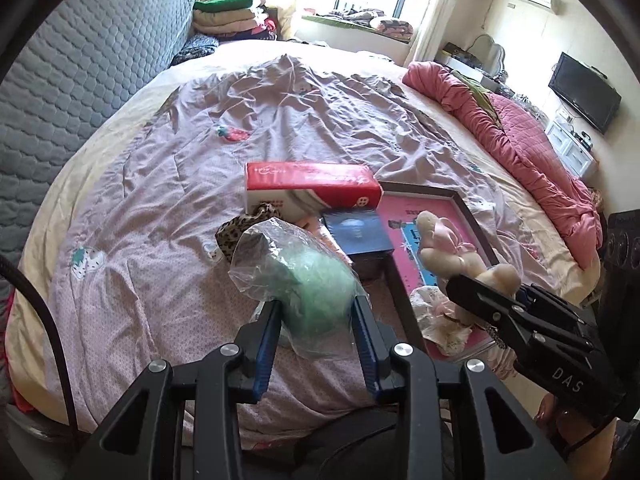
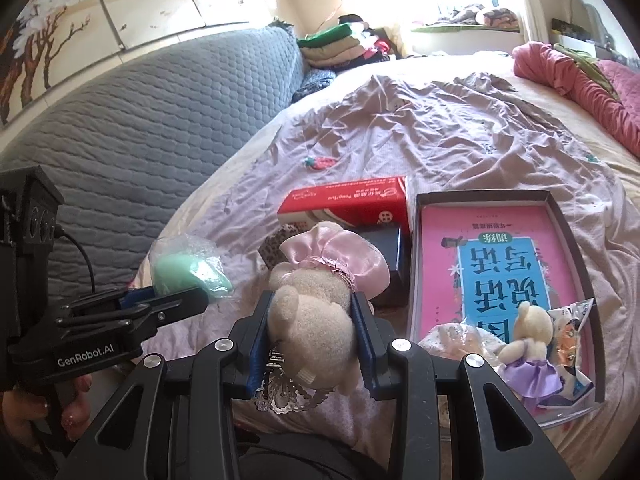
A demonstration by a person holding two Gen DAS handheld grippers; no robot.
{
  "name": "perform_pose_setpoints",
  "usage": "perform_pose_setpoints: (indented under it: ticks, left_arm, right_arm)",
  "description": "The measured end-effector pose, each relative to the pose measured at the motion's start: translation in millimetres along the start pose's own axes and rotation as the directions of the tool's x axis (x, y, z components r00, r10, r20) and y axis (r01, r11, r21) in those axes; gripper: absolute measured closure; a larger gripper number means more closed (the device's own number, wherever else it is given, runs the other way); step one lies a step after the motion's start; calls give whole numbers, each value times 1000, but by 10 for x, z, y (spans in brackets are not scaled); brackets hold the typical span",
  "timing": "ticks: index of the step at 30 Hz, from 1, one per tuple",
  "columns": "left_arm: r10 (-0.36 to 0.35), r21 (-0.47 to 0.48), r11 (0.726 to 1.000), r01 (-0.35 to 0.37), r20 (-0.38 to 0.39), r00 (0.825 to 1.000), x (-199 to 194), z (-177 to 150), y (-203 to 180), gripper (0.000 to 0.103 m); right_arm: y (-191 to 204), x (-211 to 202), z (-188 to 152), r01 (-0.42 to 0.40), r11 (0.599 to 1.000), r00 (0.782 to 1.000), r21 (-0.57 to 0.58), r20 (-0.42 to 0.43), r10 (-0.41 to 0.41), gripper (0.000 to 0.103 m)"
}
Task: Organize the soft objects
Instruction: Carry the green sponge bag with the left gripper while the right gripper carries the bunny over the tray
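1. A green soft object sealed in a clear plastic bag (image 1: pixel 304 276) sits clamped between the blue pads of the left gripper (image 1: pixel 316 312), held clear above the lilac bedsheet (image 1: pixel 168 184).
2. A cream plush bear in a pink satin dress (image 2: pixel 316 300) is pinched between the pads of the right gripper (image 2: pixel 316 320), its head toward the camera and a metal chain hanging below it; it too is off the bed.
3. Seen from the right wrist, the left gripper and its bagged load are off to the left, near the bear but apart from it.
4. Just beyond both held items lie a red tissue box (image 1: pixel 312 190), a dark blue box (image 1: pixel 358 232) touching its front, and a leopard-print fabric piece (image 1: pixel 236 232) beside them.
5. To the right stands a shallow dark-rimmed box (image 2: pixel 568 236) with a pink and blue book (image 2: pixel 500 264) inside.
6. In its near corner rest a second small plush bear in a purple dress (image 2: pixel 528 344) and some wrapped packets (image 2: pixel 568 336).
7. Farther off, a bunched pink quilt (image 1: pixel 512 128) lies along the bed's right edge, and a grey quilted headboard (image 2: pixel 140 120) rises at left.
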State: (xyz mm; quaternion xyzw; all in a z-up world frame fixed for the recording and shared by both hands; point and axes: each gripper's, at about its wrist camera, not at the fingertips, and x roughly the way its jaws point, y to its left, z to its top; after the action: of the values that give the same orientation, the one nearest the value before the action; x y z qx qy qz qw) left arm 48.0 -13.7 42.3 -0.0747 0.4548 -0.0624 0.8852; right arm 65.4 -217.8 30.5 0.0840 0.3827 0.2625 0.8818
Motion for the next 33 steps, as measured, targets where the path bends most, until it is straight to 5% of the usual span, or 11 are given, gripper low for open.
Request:
perform_pose_setpoints:
  ticks: [33]
  left_arm:
    - [-22, 132, 991, 22, -3, 1000, -85, -23, -812, 67]
  right_arm:
    - [-518, -643, 36, 39, 994, 989, 98, 137, -52, 64]
